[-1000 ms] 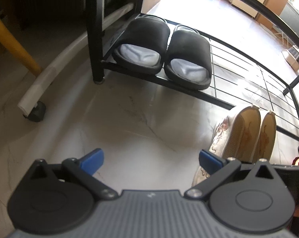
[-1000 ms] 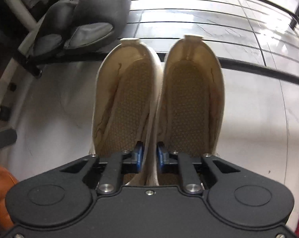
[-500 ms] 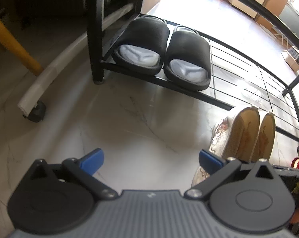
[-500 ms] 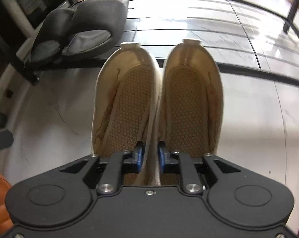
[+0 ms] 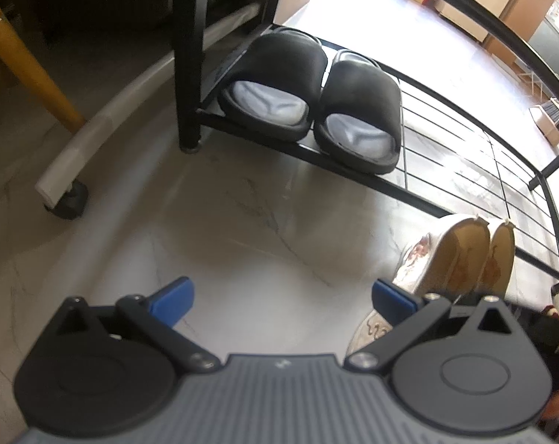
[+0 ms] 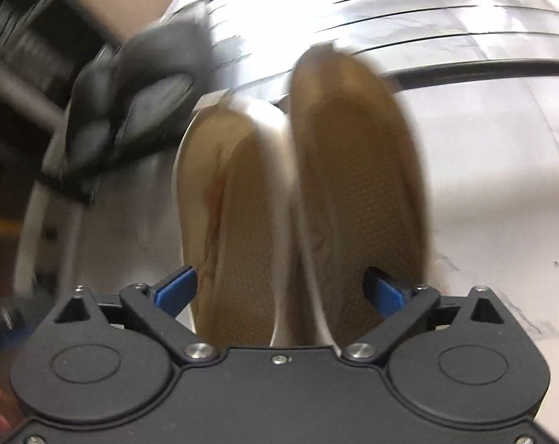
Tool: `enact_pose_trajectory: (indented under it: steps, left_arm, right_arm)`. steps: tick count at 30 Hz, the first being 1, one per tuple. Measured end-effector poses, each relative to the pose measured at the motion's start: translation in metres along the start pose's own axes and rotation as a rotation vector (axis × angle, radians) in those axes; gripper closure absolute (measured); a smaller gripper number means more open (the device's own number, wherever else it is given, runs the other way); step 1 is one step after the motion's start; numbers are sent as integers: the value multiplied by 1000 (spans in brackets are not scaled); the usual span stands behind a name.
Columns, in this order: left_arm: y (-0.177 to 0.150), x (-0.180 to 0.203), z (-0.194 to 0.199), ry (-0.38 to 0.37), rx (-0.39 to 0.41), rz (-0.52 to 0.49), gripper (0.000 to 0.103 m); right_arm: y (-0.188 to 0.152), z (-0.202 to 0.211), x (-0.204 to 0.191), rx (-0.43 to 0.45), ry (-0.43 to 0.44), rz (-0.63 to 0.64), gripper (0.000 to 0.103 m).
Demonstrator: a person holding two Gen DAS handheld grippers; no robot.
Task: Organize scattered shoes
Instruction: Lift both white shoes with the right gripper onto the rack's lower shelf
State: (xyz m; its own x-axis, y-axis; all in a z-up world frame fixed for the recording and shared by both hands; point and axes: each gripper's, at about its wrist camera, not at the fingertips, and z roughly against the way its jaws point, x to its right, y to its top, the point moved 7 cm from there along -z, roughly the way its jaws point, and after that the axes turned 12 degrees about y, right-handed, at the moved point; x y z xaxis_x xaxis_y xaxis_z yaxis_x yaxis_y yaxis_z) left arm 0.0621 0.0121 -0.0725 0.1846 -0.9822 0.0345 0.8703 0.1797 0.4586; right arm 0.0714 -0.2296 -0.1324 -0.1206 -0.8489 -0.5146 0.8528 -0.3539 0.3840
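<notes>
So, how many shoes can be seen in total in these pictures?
4. Two black slides, left one and right one, sit on the rack's left end. Two cream shoes stand together on the floor before it. Others may be hidden.

A pale marble floor (image 5: 242, 229) carries a black wire shoe rack (image 5: 446, 148), with 2 black slides (image 5: 316, 96) on its low shelf. 2 cream slip-on shoes (image 5: 461, 255) sit on the floor just before the rack
</notes>
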Motion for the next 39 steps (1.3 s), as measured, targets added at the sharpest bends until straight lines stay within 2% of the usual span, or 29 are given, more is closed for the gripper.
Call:
enact_pose_trajectory:
  steps: [5, 6, 7, 8, 11, 16, 18, 22, 24, 26, 27, 29, 31, 32, 37, 39]
  left_arm:
    - [-3, 2, -1, 2, -6, -14, 1]
    - [-4, 2, -2, 2, -10, -13, 1]
    - [-4, 1, -2, 1, -13, -11, 1]
    - [-4, 1, -2, 3, -14, -11, 1]
    - [-6, 0, -4, 10, -18, -15, 1]
    - [-9, 2, -9, 9, -37, -20, 1]
    - [-10, 4, -9, 13, -34, -32, 1]
    - [-10, 6, -10, 19, -35, -46, 1]
    - [-11, 7, -10, 21, -37, -49, 1]
    - [-11, 6, -11, 24, -37, -49, 1]
    - [-10, 6, -11, 25, -37, -48, 1]
    - [-10, 5, -11, 25, -37, -41, 1]
    - [-9, 4, -11, 23, -36, -36, 1]
    - [-9, 4, -10, 20, -34, -34, 1]
    - [-9, 4, -5, 8, -21, -41, 1]
    - [-10, 3, -5, 10, -21, -41, 1]
  right_arm:
    - [7, -4, 1, -19, -19, 66, 23]
    - [8, -4, -2, -10, -36, 103, 36]
    - [9, -3, -5, 1, -53, 141, 74]
    - [13, -2, -10, 28, -70, 198, 89]
    - [21, -5, -20, 64, -80, 285, 87]
    - [35, -3, -33, 149, -157, 481, 87]
    - [41, -1, -37, 171, -167, 510, 87]
    - [53, 1, -30, 187, -117, 442, 85]
    - [56, 0, -27, 190, -94, 420, 81]
    - [57, 4, -26, 194, -80, 396, 75]
    - [56, 6, -26, 198, -74, 384, 69]
    - [53, 14, -27, 213, -64, 367, 65]
    - [48, 25, -30, 226, -57, 352, 51]
    - [44, 26, -32, 222, -71, 370, 49]
    - [29, 15, -33, 221, -167, 475, 52]
    - [29, 8, -33, 221, -169, 482, 53]
